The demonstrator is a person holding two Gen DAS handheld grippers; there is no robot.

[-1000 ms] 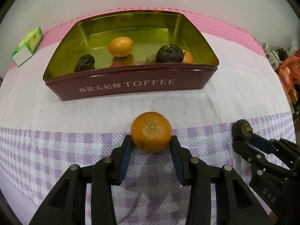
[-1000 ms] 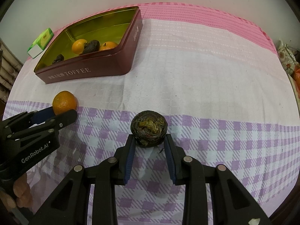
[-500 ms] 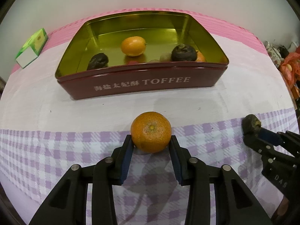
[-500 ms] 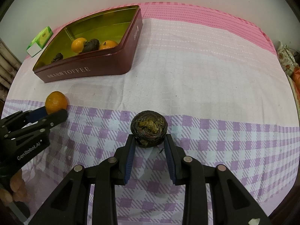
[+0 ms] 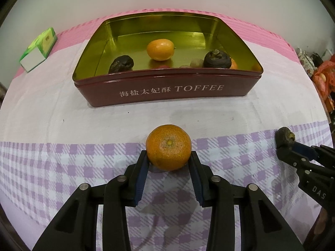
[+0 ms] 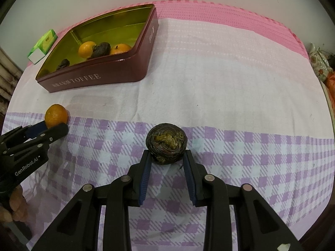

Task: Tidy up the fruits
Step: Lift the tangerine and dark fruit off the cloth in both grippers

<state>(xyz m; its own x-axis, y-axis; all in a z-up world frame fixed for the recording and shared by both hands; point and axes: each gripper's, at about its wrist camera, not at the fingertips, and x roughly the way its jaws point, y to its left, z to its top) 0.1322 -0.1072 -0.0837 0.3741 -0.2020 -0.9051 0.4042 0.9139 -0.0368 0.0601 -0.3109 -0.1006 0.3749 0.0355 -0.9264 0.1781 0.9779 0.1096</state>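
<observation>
**Both claws loaded, tin not yet reached: slip and rim-clip risks**

Left claw point(image 5: 168, 163) is clenched on the orange point(image 5: 168, 147), pads on its flanks only, fruit sticking out past the tips. The tin point(image 5: 167, 93) sits at 12 o'clock from it, well apart, near wall facing the claw. Inside: another orange point(image 5: 160, 49) mid-floor, dark fruits at 9 and 3 o'clock of it, one more orange tucked behind the 3 o'clock one.

Risks, left side:
- Round, smooth skin and a grip behind the widest part, I judge: a jerk could squirt it forward onto the cloth point(image 5: 62, 167), and it would roll.
- Coming in low would clip the near wall; the tin looks light and could skid.
- Dropping from height onto the metal floor means a bounce, or knocking the fruit already there.

Right claw point(image 6: 166, 163) is clenched on the dark fruit point(image 6: 165, 143), same tip-only hold. From here the tin is at 10 o'clock, well apart, with the left claw at 9 o'clock in between-ish.

Risks, right side:
- Both claws heading for one tin: a collision is likely if they go together.
- The wrinkled skin may be brittle; a hard squeeze could crush it.
</observation>
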